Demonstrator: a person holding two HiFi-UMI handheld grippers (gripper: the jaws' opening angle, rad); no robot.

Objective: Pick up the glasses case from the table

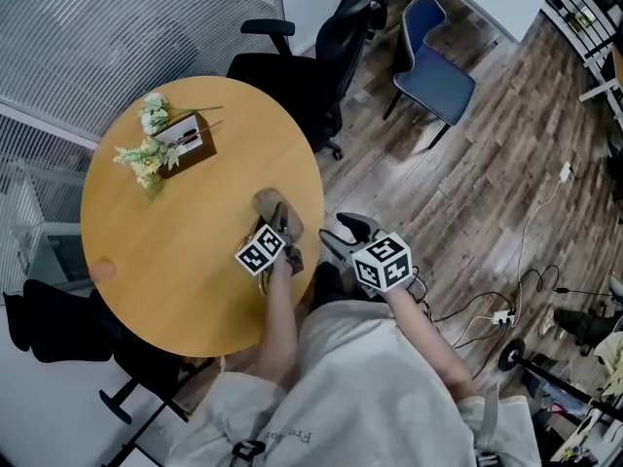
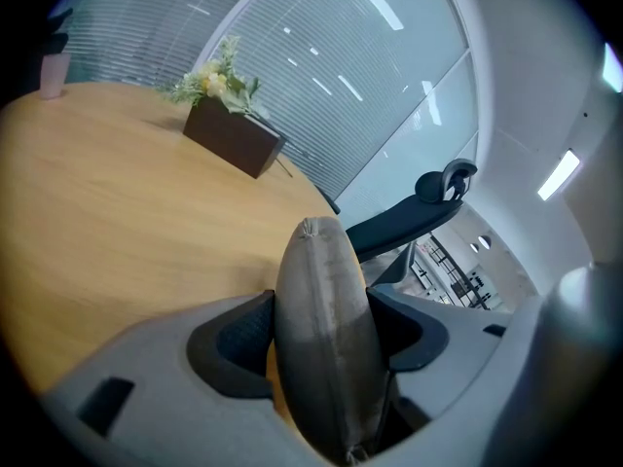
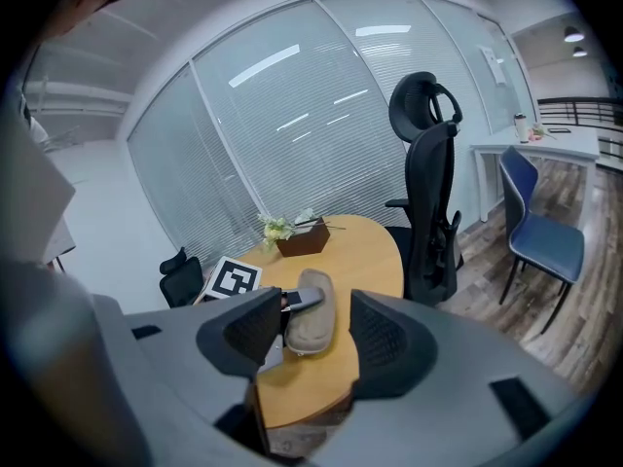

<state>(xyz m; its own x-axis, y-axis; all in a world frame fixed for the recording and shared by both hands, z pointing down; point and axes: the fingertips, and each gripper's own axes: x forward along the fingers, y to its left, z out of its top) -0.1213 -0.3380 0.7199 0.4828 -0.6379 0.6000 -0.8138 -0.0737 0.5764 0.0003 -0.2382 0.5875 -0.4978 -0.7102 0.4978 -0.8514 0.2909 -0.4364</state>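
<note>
The tan, soft glasses case [image 1: 270, 205] stands on edge between the jaws of my left gripper [image 1: 281, 225], near the right rim of the round wooden table [image 1: 175, 261]. In the left gripper view both dark pads press on the sides of the case [image 2: 321, 261], and the left gripper [image 2: 323, 343] is shut on it. Whether the case touches the tabletop I cannot tell. My right gripper [image 1: 343, 236] hangs just off the table's edge over the floor, jaws apart. In the right gripper view its jaws [image 3: 316, 337] are open and hold nothing, and the case [image 3: 313, 311] lies beyond them.
A brown box with pale flowers [image 1: 183, 144] sits at the table's far side. A small pink object [image 1: 102, 270] is at its left rim. A black office chair [image 1: 321, 56] stands behind the table, a blue chair [image 1: 433, 78] farther right. Cables [image 1: 506, 309] lie on the wood floor.
</note>
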